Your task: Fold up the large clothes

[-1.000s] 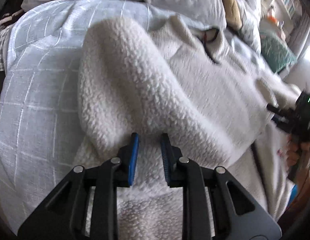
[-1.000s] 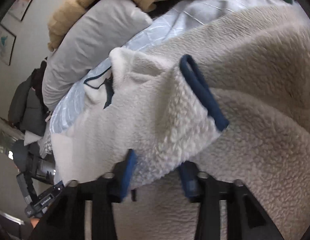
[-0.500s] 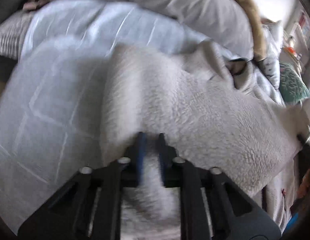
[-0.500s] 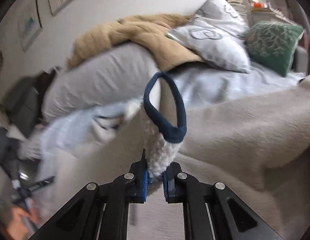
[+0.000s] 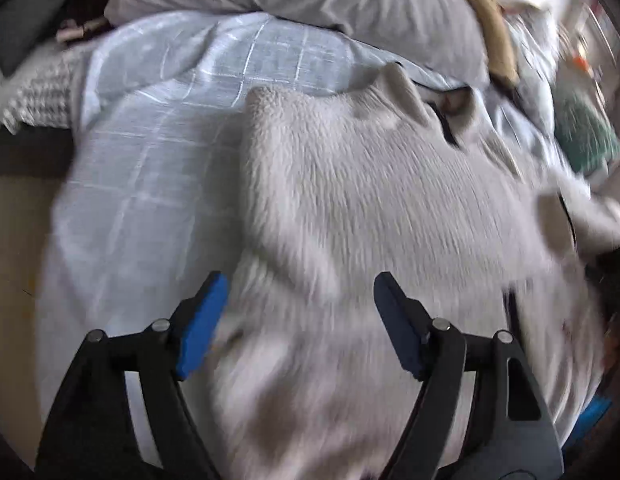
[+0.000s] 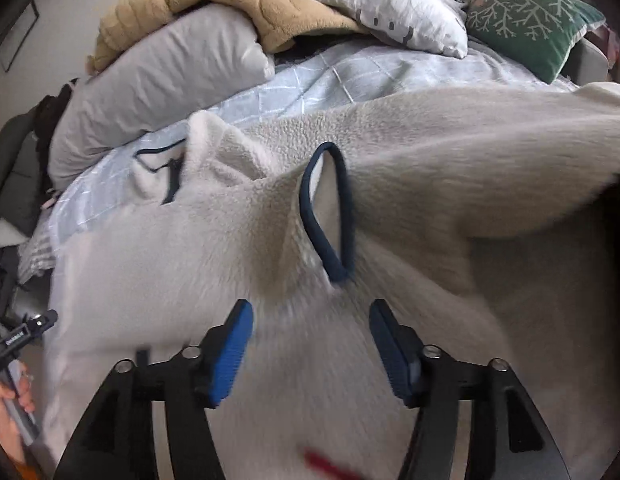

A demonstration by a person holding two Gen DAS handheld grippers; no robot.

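Observation:
A cream fleece jacket (image 5: 350, 200) with navy trim lies spread on the bed, its sleeves folded inward over the body. In the right wrist view the jacket (image 6: 230, 240) shows a sleeve cuff with a navy-edged opening (image 6: 328, 216) lying just ahead of my right gripper (image 6: 310, 344). The right gripper is open and empty, above the fleece. My left gripper (image 5: 300, 320) is open and empty, just above the folded sleeve. The collar and zipper (image 6: 172, 178) are at the far end.
The jacket rests on a light blue checked bedspread (image 5: 170, 120). A grey pillow (image 6: 162, 80), a tan blanket (image 6: 238, 0), a white patterned pillow (image 6: 390, 4) and a green cushion (image 6: 526, 16) are piled at the bed's head. The left gripper shows at far left (image 6: 18, 340).
Both grippers were shut on the sleeves half a second ago; both have opened and let go. The sleeves now lie folded on the jacket body.

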